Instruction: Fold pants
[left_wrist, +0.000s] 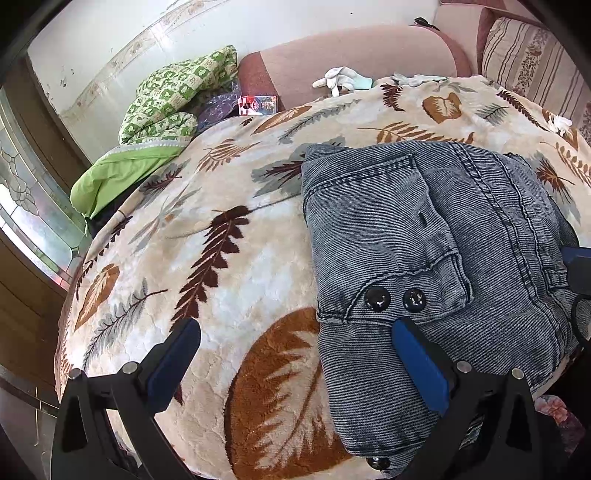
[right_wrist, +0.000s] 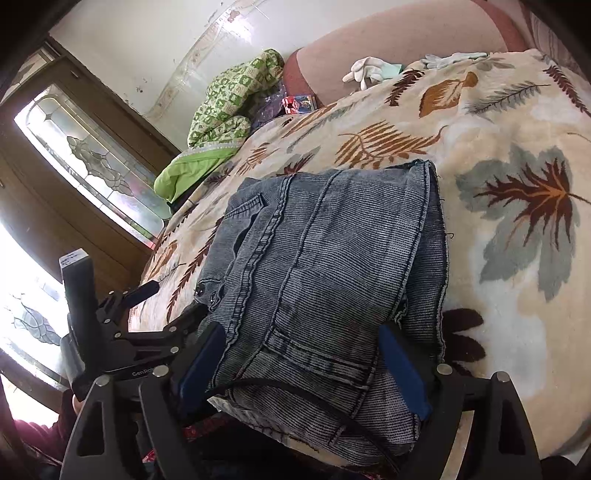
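The folded grey-blue jeans (left_wrist: 424, 236) lie in a compact stack on a leaf-patterned blanket (left_wrist: 229, 266), with two black buttons showing near the front. My left gripper (left_wrist: 297, 350) is open above the blanket at the stack's left edge, its right finger (left_wrist: 417, 358) over the denim and nothing pinched. In the right wrist view the jeans (right_wrist: 325, 258) fill the middle. My right gripper (right_wrist: 303, 354) stands wide open astride the stack's near end, with denim between the pads but not squeezed. The left gripper (right_wrist: 173, 301) shows at the stack's left side.
A green patterned quilt (left_wrist: 166, 107) is bunched at the blanket's far left. White gloves (left_wrist: 340, 79) lie by a pink sofa arm (left_wrist: 351, 55), and a small red box (left_wrist: 256, 104) sits near it. A striped cushion (left_wrist: 532, 62) is far right. A black cable (right_wrist: 295, 391) crosses the jeans' near edge.
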